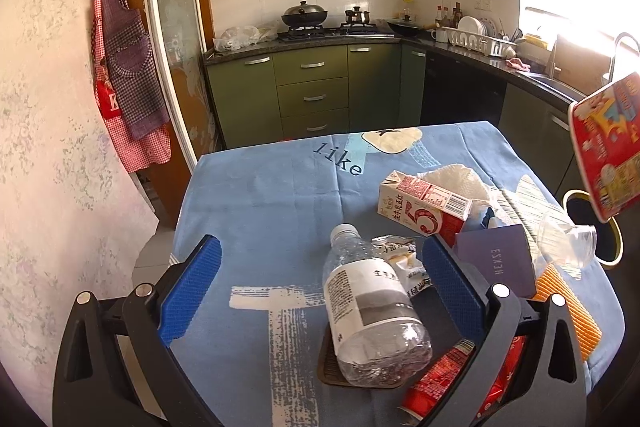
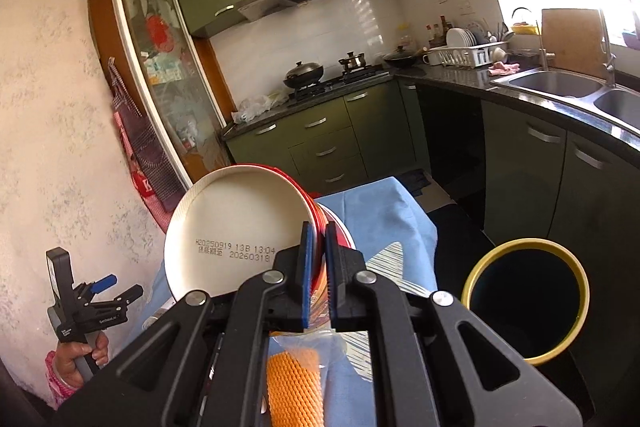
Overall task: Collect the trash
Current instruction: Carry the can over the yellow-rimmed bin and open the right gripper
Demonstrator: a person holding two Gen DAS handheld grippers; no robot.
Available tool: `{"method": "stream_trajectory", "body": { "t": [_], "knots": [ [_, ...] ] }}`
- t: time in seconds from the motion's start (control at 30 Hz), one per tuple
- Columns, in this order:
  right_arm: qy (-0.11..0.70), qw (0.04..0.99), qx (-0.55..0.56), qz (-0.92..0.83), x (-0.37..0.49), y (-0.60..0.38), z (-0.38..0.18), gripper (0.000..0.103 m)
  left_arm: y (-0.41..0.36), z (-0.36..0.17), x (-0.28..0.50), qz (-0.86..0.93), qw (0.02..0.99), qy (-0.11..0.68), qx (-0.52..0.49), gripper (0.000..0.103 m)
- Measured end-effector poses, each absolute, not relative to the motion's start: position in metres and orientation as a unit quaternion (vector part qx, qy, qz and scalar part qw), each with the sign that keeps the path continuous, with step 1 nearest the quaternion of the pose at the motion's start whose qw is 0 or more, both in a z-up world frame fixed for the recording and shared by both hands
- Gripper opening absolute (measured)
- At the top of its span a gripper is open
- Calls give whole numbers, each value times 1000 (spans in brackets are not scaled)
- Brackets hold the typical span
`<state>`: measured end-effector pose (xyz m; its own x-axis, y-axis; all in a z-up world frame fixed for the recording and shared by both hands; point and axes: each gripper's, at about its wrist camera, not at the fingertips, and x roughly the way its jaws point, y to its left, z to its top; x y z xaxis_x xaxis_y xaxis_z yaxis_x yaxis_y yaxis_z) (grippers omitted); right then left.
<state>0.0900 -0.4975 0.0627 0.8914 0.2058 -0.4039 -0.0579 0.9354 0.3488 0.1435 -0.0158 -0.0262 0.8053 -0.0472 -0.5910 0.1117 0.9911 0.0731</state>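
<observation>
Right wrist: noodle bowl (image 2: 236,227) between clamped jaws

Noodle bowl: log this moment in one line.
right tool: shut on noodle bowl | bowl: lifted, near bin | left tool: open, over bottle

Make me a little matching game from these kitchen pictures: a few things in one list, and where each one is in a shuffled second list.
Things:
1. red noodle bowl
2. clear water bottle
3. milk carton
4. bin with the yellow rim

Places:
A. lying on the blue tablecloth, between the open left gripper's fingers
B. on the floor beside the table
C. pinched by its rim in the right gripper, up off the table
D. lying on its side against a crumpled paper towel

Pairs: 1-C, 2-A, 3-D, 4-B
</observation>
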Motion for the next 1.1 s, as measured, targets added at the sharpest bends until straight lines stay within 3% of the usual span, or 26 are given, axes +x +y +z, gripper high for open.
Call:
{"method": "stream_trajectory", "body": {
  "t": [0.33,0.83,1.1],
  "knots": [
    [197,959,198,-44,65,-581,52,6,-37,-20,138,-44,949,306,69,99],
    [316,894,219,-230,121,-690,-68,7,-49,-17,138,-39,947,309,81,99],
    [316,887,226,-250,129,-706,-81,12,-58,-21,142,-43,943,316,90,99]
  ]
}}
